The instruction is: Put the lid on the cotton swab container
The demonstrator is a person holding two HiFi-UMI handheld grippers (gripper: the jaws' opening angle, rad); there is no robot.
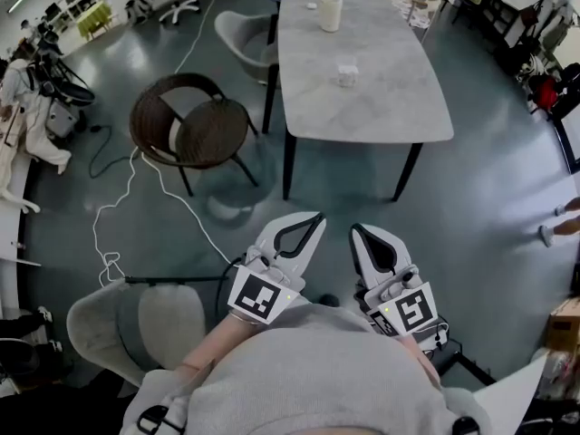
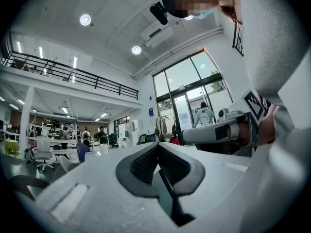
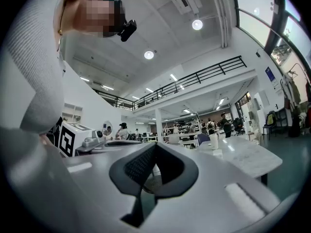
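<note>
Both grippers are held close to my body, well short of the marble table (image 1: 381, 107). On the table a small white container (image 1: 347, 75) stands near the middle. A taller white cylinder (image 1: 331, 12) and a small flat white piece (image 1: 311, 5) sit at the far end. My left gripper (image 1: 317, 216) is shut with nothing in it, its jaws meeting at the tip (image 2: 158, 144). My right gripper (image 1: 355, 229) is also shut and empty (image 3: 154, 144). The right gripper view shows the table (image 3: 252, 154) and the cylinder (image 3: 214, 141) far ahead.
A brown wicker chair (image 1: 195, 130) stands left of the table, and a grey chair (image 1: 243, 33) stands at its far left corner. A white cable (image 1: 136, 188) runs across the floor. A grey seat (image 1: 136, 320) is at my lower left, a cardboard box (image 1: 564, 324) at the right edge.
</note>
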